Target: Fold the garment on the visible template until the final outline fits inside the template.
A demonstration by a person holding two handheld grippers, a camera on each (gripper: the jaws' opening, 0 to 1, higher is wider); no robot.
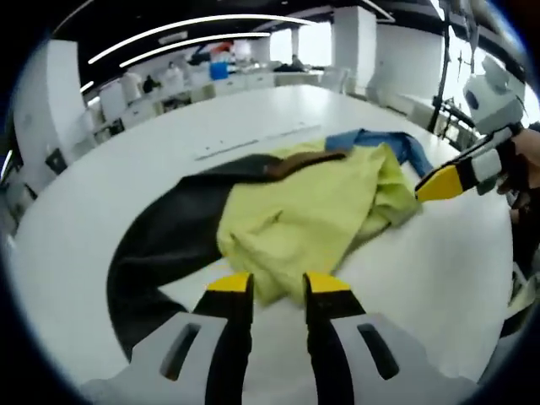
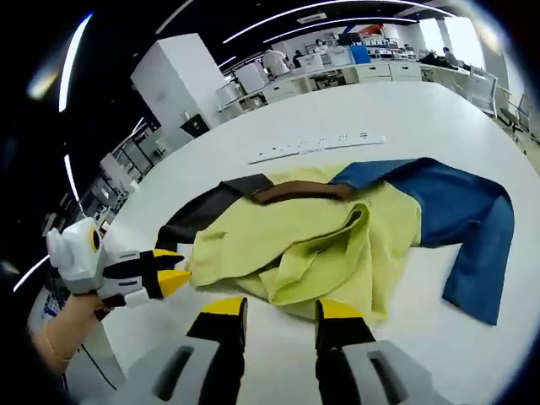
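A garment lies crumpled on the white table (image 1: 101, 202): a yellow-green body (image 1: 295, 211), a black sleeve (image 1: 164, 240), a brown collar (image 1: 291, 164) and a blue sleeve (image 1: 396, 143). My left gripper (image 1: 278, 287) is open, its yellow tips at the near hem of the yellow-green cloth. The right gripper (image 1: 439, 184) comes in from the right, touching the garment's far edge. In the right gripper view the yellow-green body (image 2: 312, 240) and blue sleeve (image 2: 472, 219) spread ahead of my open right gripper (image 2: 280, 308). The left gripper (image 2: 173, 278) points at the cloth's left edge.
A thin marked strip (image 2: 321, 145) lies on the table beyond the garment. Desks, cabinets and people stand far behind (image 2: 337, 59). A white pillar (image 2: 177, 84) rises at the left. A person's hand (image 2: 63, 325) holds the left gripper.
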